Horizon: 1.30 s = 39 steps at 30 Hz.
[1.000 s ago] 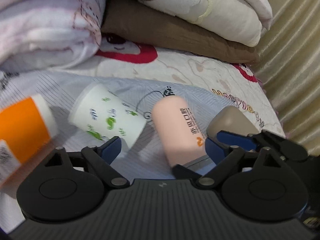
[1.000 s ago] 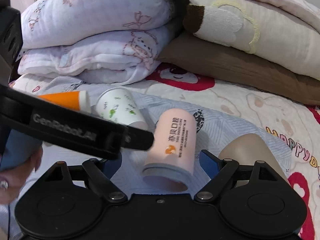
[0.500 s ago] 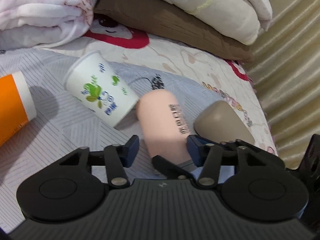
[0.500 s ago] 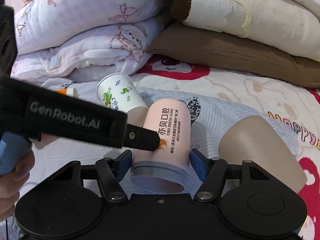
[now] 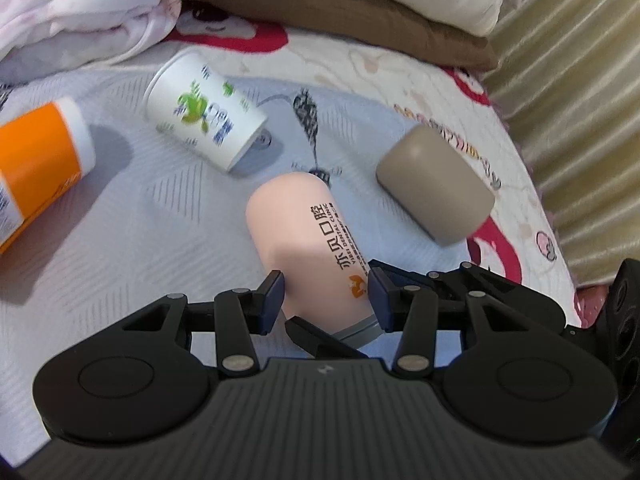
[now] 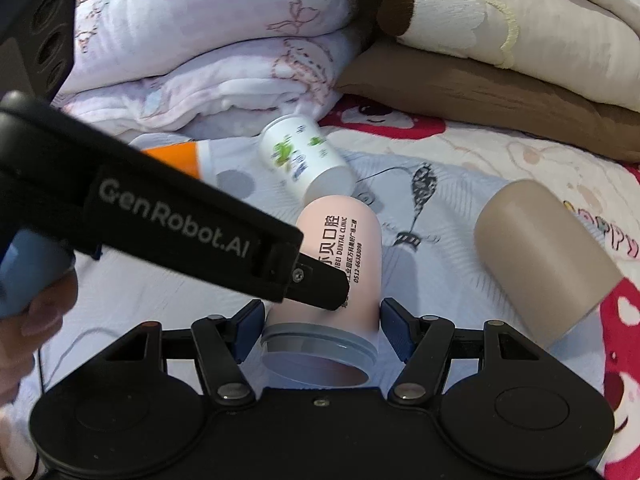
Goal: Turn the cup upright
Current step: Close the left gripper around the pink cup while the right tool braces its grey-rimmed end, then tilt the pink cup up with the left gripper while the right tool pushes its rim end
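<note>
A bed with folded blankets at its far edge carries four cups on their sides. Both the left hand-held gripper and the right hand-held gripper sit half open around the pink cup, pads just beside it.

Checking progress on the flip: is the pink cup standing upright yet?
No, the pink cup lies on its side on the bedspread, its open grey-rimmed mouth facing the right gripper.

Left wrist view: close, angled down over the bed, facing 12 o'clock toward stacked bedding. Right wrist view: lower, close, same heading. Shared: pink cup at 6 o'clock, tan cup at 3 o'clock.
</note>
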Each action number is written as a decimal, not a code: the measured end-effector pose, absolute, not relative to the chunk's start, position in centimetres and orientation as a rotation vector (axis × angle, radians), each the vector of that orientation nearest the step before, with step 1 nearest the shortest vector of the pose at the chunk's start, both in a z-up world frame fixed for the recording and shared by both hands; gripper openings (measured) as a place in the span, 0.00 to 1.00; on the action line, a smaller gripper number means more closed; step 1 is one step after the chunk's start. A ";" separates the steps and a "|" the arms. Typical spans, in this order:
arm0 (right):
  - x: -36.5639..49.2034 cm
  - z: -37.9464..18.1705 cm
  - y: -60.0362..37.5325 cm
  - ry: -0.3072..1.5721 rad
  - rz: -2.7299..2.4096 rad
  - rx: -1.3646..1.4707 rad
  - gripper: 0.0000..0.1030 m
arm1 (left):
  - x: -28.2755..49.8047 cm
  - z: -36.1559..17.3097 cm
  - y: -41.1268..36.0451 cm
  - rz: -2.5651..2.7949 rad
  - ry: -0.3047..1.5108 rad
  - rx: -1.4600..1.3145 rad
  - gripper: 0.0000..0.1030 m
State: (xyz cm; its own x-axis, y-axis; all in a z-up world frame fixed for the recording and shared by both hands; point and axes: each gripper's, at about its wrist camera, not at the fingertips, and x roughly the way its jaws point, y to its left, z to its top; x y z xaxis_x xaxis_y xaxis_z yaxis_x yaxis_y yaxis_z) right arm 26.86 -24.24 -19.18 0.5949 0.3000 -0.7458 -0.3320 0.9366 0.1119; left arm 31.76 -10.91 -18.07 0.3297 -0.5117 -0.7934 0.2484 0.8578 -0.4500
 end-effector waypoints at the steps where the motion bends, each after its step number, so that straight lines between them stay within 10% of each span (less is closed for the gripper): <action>1: 26.5 -19.2 -24.1 0.861 0.376 -0.041 0.67 | 31.5 -18.0 -10.7 -0.500 1.144 -0.265 0.43; 39: 19.5 -18.2 -18.1 0.801 0.805 -1.035 0.73 | 30.1 -16.9 -8.0 -0.692 1.063 -0.121 0.40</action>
